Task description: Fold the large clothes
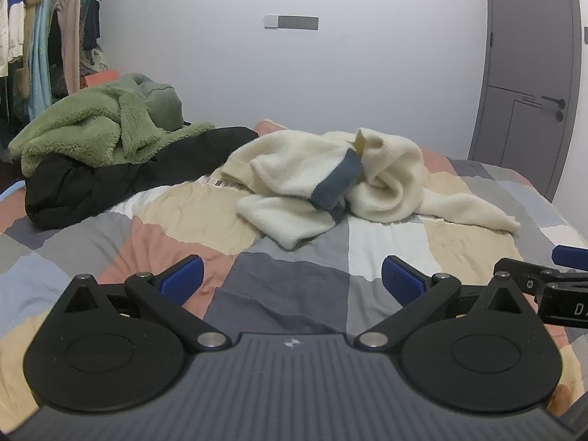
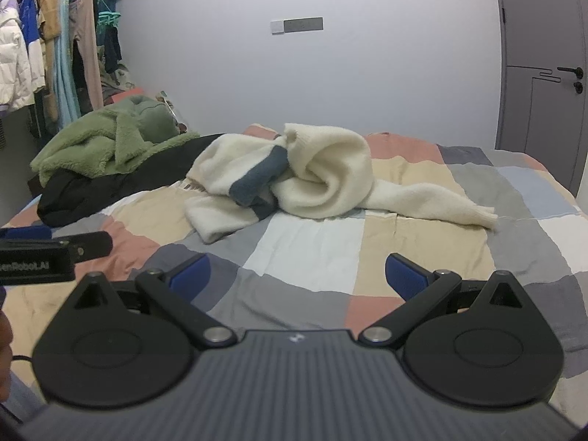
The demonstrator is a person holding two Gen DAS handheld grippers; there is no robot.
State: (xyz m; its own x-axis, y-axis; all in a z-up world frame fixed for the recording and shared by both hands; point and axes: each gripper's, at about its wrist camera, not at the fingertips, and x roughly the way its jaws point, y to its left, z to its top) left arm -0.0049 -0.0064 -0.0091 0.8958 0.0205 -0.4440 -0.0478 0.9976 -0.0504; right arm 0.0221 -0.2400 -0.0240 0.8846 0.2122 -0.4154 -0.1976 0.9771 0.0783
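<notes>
The left gripper (image 1: 292, 279) is hovering low over the near part of the bed (image 1: 294, 286), its blue-padded fingers (image 1: 182, 279) spread wide and grasping nothing; the right gripper (image 2: 297, 275) is hovering just beside it in the same released state, fingers (image 2: 406, 275) parted over the patchwork bedcover (image 2: 312, 250) with nothing between them; each gripper's side is showing at the edge of the other's view. A cream fleece garment (image 1: 330, 180) with a dark blue band (image 1: 336, 180) is lying crumpled in a heap around the middle of the bed, well apart from both grippers, one sleeve (image 2: 433, 202) trailing out toward the right edge of the bed; a black jacket (image 1: 110, 180) is lying along the far left edge, and a green fleece garment (image 1: 95, 125) is sitting bunched on top of it at the far left corner. Clothes (image 2: 47, 47) are hanging on a rail beyond the left side of the bed; a grey door (image 1: 533, 73) is standing shut beyond the far right corner.
</notes>
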